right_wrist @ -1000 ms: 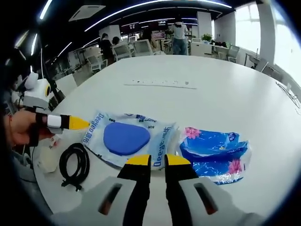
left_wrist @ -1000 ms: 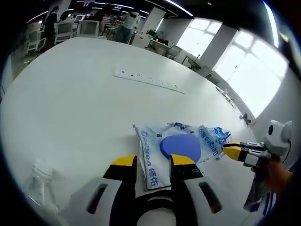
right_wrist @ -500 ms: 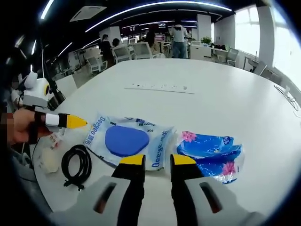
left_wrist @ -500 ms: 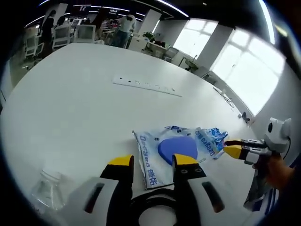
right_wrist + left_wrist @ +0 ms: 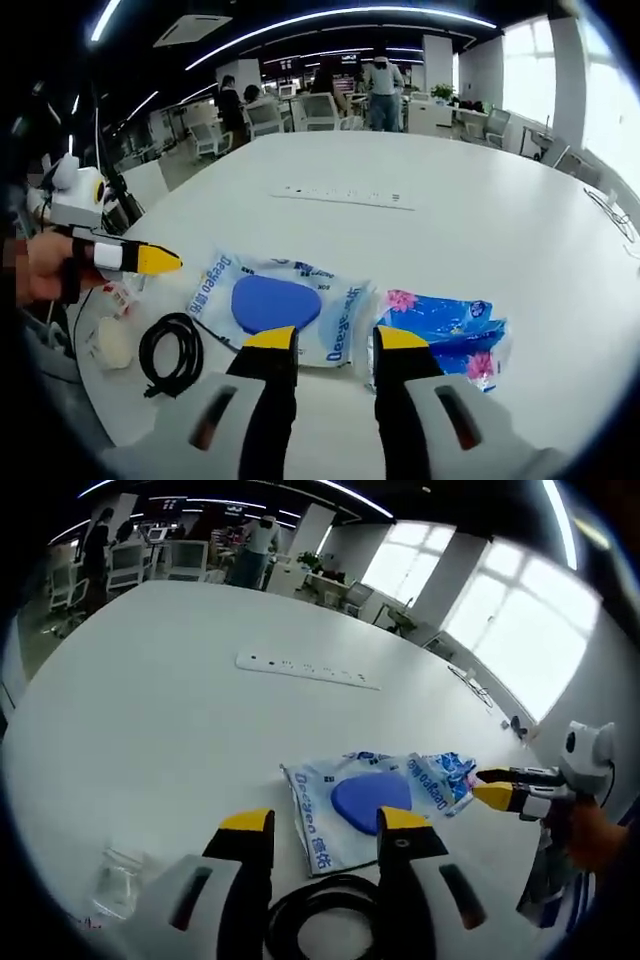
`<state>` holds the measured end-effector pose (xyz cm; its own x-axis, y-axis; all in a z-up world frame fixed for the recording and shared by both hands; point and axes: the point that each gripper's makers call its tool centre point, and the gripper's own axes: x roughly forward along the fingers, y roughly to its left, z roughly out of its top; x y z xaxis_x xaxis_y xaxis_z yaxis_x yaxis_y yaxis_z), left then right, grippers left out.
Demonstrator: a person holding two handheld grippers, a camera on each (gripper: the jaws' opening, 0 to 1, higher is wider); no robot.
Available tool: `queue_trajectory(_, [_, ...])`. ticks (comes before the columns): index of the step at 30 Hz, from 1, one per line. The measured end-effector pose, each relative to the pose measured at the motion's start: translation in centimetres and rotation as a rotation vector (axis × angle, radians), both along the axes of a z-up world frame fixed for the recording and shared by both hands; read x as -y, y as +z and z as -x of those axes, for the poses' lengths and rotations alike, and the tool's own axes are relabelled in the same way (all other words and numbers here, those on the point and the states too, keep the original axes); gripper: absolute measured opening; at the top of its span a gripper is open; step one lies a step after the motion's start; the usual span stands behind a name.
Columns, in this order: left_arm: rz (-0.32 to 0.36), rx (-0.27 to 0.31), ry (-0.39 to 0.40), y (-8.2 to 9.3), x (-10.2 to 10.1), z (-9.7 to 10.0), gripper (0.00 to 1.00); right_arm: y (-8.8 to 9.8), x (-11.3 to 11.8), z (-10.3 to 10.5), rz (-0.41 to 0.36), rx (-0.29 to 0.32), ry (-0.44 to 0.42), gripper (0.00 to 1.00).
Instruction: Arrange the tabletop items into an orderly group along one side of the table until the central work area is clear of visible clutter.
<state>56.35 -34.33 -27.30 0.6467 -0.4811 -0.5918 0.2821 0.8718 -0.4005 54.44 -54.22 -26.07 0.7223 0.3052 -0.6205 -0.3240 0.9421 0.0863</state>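
Widening since a second ago, both grippers (image 5: 318,825) (image 5: 335,340) now stand open and empty, backed off the wipes pack (image 5: 275,305) at frame centre; regrouping unstarted.

- The left gripper (image 5: 318,827) is held low and level, its yellow-tipped jaws parted with nothing between them.
- The right gripper (image 5: 334,338) is likewise parted and holds nothing.
- A hand (image 5: 45,268) grips the left gripper's handle.

A big white round table (image 5: 520,200) held a long white power strip (image 5: 345,196). Near its edge lay a white plastic pack with a blue pad (image 5: 275,305), a shiny blue packet (image 5: 445,325), a black cable coil (image 5: 170,352) and a clear plastic bottle (image 5: 118,880).
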Motion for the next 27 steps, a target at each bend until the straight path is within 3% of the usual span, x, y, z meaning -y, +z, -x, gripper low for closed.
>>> queue_trajectory(11, [-0.004, 0.013, -0.014, 1.2, -0.7, 1.0, 0.45, 1.5, -0.6, 0.7, -0.022, 0.012, 0.016, 0.36])
queue_trajectory(27, [-0.022, 0.029, -0.049, 2.3, -1.4, 3.2, 0.51, 3.1, -1.7, 1.7, -0.039, 0.027, 0.051, 0.38])
